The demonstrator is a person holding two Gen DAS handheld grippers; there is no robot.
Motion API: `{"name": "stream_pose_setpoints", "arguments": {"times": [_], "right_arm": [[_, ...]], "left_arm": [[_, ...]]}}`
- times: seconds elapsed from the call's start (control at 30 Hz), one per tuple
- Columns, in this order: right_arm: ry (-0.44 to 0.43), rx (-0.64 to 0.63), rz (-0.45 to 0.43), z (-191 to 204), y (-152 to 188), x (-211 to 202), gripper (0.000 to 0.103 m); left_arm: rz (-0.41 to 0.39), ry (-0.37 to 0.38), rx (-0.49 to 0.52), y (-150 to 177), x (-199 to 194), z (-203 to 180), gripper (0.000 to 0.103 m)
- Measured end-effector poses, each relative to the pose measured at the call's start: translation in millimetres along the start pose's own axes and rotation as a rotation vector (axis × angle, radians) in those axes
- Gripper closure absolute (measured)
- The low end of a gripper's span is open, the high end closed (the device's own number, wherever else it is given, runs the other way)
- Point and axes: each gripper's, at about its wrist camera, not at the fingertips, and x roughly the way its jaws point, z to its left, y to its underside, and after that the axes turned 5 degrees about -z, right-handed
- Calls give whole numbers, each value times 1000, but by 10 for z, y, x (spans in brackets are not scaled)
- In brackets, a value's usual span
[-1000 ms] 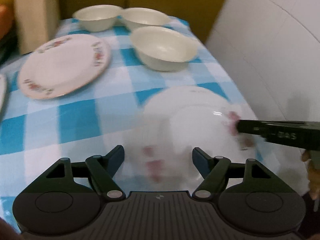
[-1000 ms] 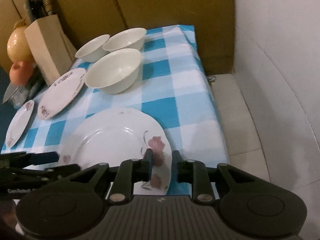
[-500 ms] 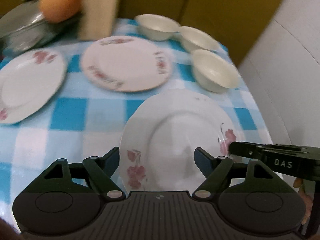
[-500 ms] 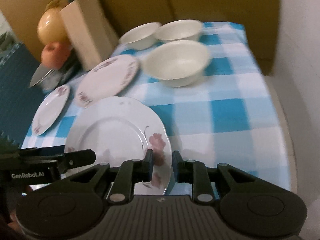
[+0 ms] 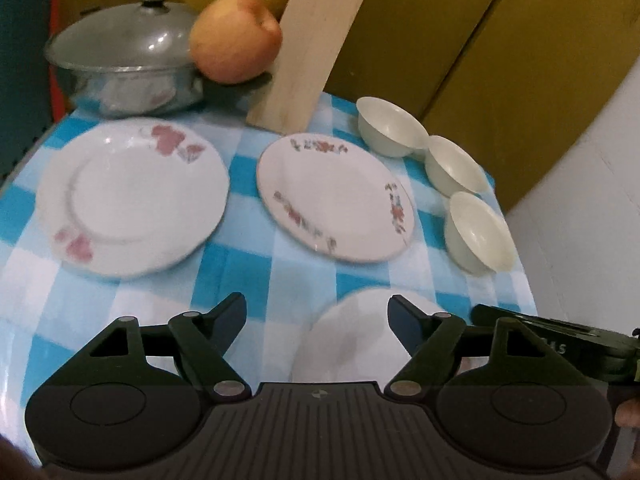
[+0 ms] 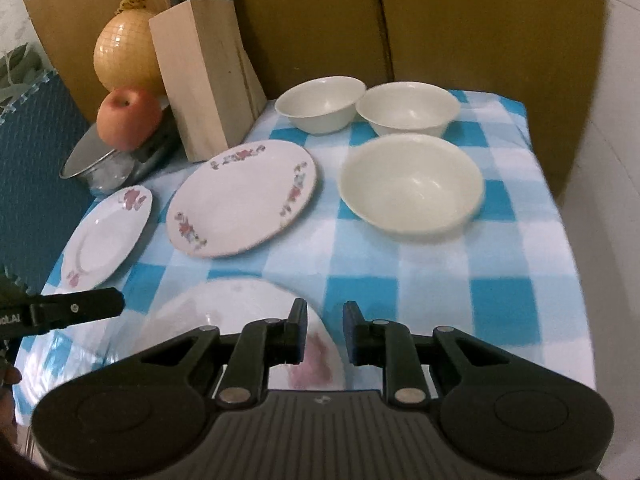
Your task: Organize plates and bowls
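Observation:
My right gripper (image 6: 325, 330) has its jaws a small gap apart, just off the right rim of a white flowered plate (image 6: 224, 316) on the near table; it grips nothing. That plate shows low in the left wrist view (image 5: 352, 332), between the wide jaws of my open, empty left gripper (image 5: 316, 320). A large flower-rimmed plate (image 6: 244, 196) lies mid-table, also in the left wrist view (image 5: 336, 196). A smaller plate (image 6: 106, 236) lies at the left (image 5: 132, 196). Three cream bowls sit at the right: a near one (image 6: 412, 184) and two behind (image 6: 320, 102), (image 6: 408, 108).
A wooden knife block (image 6: 204, 76) stands at the back, with a lidded metal pot (image 5: 124, 68), an apple (image 6: 128, 116) and a yellow round fruit (image 6: 124, 52) to its left. The checked tablecloth (image 6: 460, 280) drops off at the right edge by a white wall.
The right gripper's jaws have come off the near plate's rim and parted a little. Both grippers have pulled back and turned left, so the plate now sits lower in both views.

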Motion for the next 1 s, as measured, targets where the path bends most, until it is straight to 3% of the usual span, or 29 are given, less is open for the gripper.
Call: {"name": "stream_pose_setpoints", "arguments": {"times": [0.4,0.5,0.7,0.9,1.0], "right_arm": [[-12,114,20,1,-396,809,88],[24,133,-5,-33,-457,878,87],[-53,186,8,-66,-508,1000,84],[-65,195,-17,4,-559,1108,78],[-78,197,-12,-22,-569,1121,78]], "left_arm": [[15,-64,24,-528,837,-60,20],[24,-88,15,-629,1032,-5,20],[40,-78,7,-747,1303,71,16],[36,-56,89,-763,1432,-17,10],[44,-59,108,-744,1425,-51,11]]}}
